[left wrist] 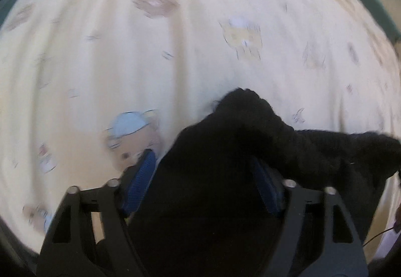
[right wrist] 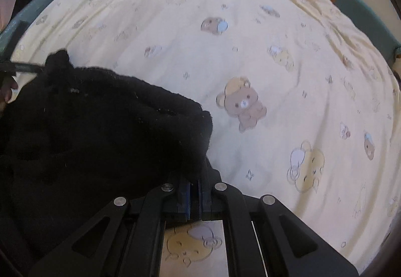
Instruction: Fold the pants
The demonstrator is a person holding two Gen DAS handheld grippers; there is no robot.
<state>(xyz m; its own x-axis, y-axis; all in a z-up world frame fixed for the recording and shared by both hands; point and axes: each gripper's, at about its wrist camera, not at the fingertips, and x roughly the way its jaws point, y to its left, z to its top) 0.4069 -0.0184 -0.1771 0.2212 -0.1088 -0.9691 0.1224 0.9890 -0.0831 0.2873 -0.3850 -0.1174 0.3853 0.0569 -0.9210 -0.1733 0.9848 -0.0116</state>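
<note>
Between the fingers of the left gripper [left wrist: 204, 181] a thick bunch of the pants [left wrist: 225, 176] is seen; the blue pads [left wrist: 140, 181] stand apart, and whether they press on the cloth cannot be told, as the left pad shows bare beside it. From this gripper the black cloth runs off to the right, as a band stretched toward the frame edge. The right gripper [right wrist: 194, 195] is clamped on a corner of the pants [right wrist: 87, 131], its fingers almost together; from there the cloth bulks to the left and slightly ahead. The long axis of the held edge is thus judged to lie between the two grippers, side to side. Beyond both, the bear-printed sheet [right wrist: 275, 26] lies bare, so the pants can probably be laid out ahead.
</note>
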